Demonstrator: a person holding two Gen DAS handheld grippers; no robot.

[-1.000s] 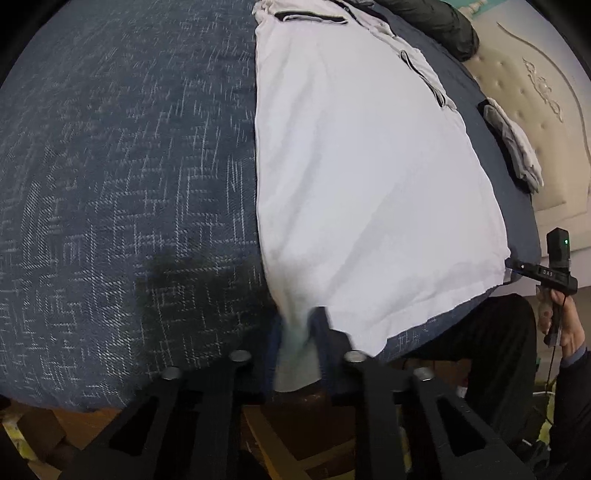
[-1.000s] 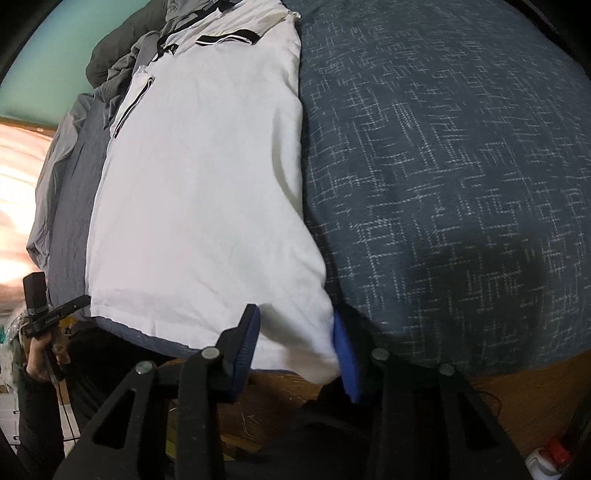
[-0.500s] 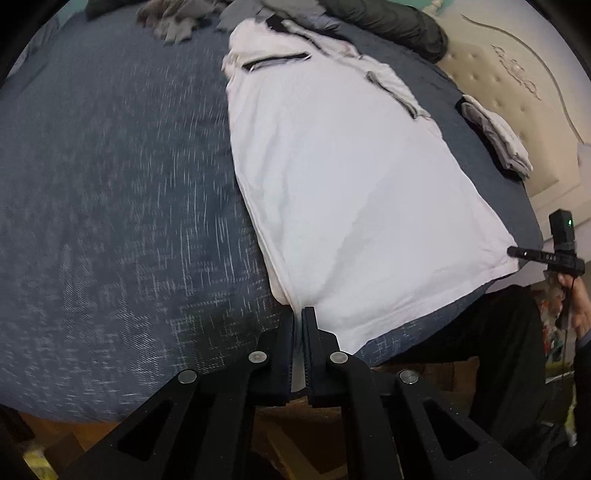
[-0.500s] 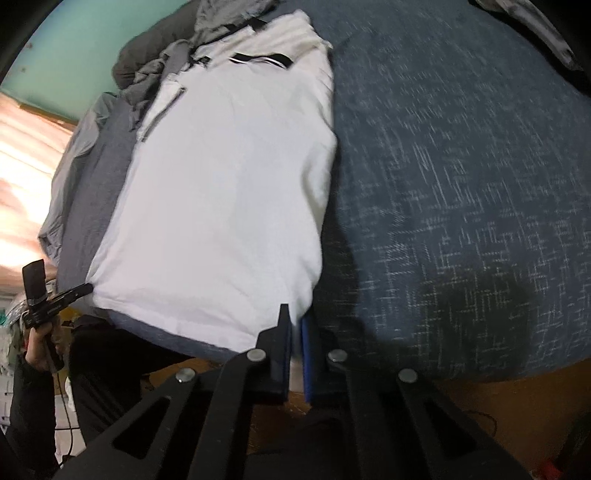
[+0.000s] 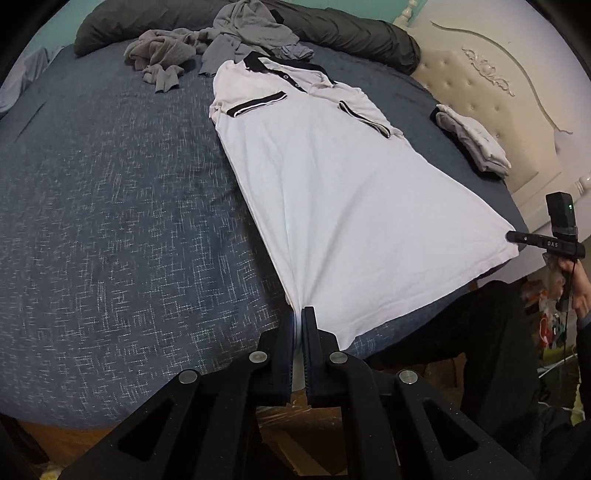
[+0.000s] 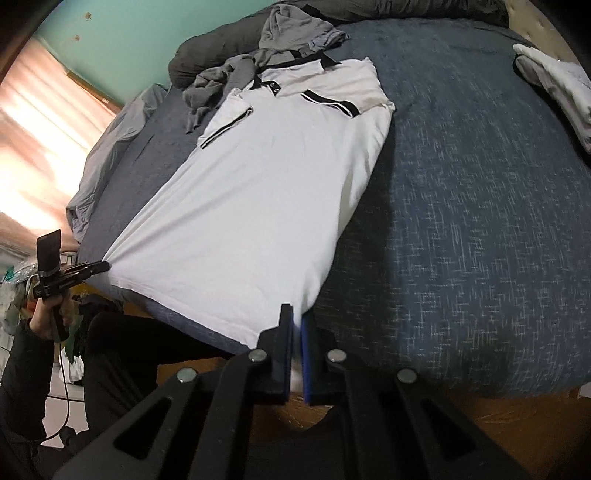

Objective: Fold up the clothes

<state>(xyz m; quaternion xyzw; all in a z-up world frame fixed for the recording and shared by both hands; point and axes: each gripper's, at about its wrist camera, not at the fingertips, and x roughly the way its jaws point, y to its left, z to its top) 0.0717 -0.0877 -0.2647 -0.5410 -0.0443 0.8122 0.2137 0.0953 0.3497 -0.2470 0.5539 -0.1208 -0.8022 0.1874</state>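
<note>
On the dark blue bed (image 5: 110, 221), lengthwise, a white polo shirt (image 5: 332, 192) with black-trimmed collar and sleeves, sleeves folded in over the chest, collar at the far end; hem at the near edge, pulled taut at both corners; left gripper (image 5: 298, 325) with jaws pinching the left hem corner; right gripper (image 6: 296, 323) with jaws pressed together on the right hem corner; beyond the collar, a heap of grey clothes (image 5: 207, 48) against a dark duvet (image 5: 351, 29); near the cream headboard (image 5: 498, 92), a folded pale garment (image 5: 472, 140).
</note>
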